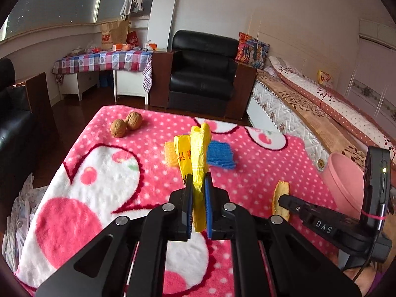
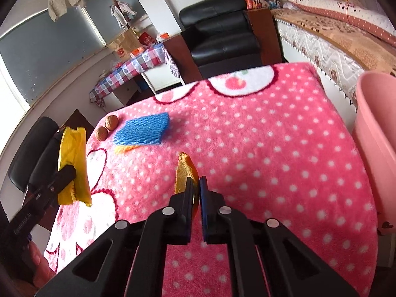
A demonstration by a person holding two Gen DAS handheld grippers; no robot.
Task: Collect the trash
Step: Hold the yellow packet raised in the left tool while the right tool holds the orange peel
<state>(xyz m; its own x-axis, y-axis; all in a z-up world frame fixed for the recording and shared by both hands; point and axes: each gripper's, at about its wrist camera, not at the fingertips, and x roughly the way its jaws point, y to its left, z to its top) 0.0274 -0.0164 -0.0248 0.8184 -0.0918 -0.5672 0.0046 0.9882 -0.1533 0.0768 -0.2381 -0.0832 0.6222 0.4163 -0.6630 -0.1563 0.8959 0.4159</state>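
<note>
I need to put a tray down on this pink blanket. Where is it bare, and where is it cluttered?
Bare: the dotted stretch between the blue scrubbing pad and the pink bin, up to the far edge. Crowded: the far left corner, where two walnuts sit beside the pad and an orange pad. The left gripper holds a yellow wrapper; the right gripper holds peel.

Left wrist view looks forward along its fingers, close above the pink blanket, facing the black armchair. Right wrist view, tilted, looks down the same blanket. Both share walnuts, upper left.
</note>
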